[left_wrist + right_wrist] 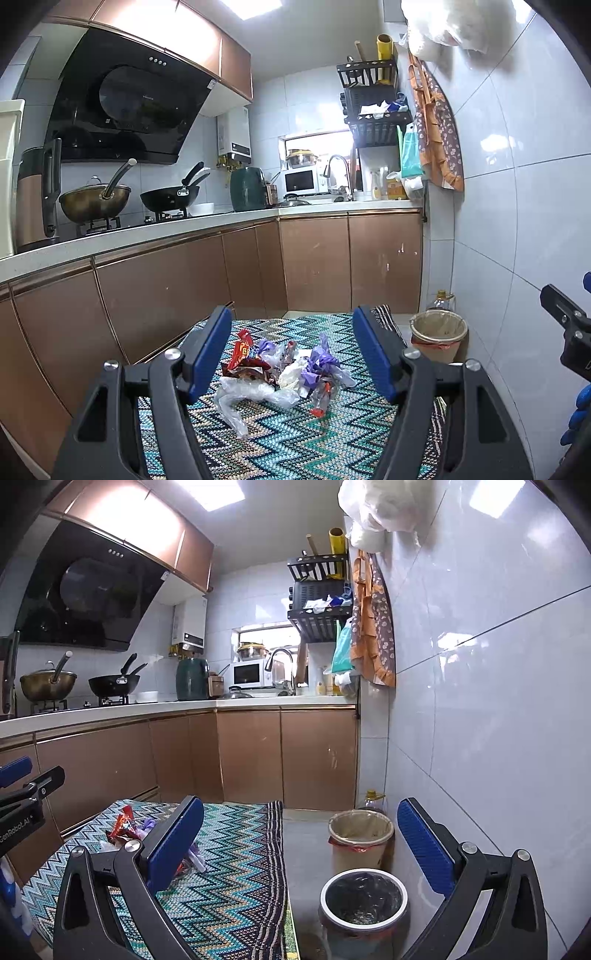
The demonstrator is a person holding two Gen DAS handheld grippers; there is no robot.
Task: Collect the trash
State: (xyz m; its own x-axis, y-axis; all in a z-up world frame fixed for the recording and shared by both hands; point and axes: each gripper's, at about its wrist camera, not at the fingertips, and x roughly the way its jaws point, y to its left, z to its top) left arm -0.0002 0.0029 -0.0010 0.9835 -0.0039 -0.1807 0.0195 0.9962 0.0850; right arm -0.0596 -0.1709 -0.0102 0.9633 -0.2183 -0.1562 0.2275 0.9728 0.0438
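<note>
A pile of trash [280, 373] lies on the zigzag-patterned cloth [280, 443]: a red snack wrapper [242, 354], clear plastic bags [251, 395] and purple film [319, 363]. My left gripper [291, 350] is open and empty, hovering above and in front of the pile. My right gripper [299, 849] is open and empty, over the floor to the right of the cloth, above a round black-lined bin [364, 899]. A beige bin [360, 836] with a liner stands behind it; it also shows in the left wrist view [437, 334]. The pile [125, 830] is partly hidden behind my right gripper's left finger.
Brown kitchen cabinets [314, 258] run along the left and back under a white counter [147, 229] with pans. A tiled wall [480, 720] closes the right side. An oil bottle [373, 799] stands in the corner behind the beige bin.
</note>
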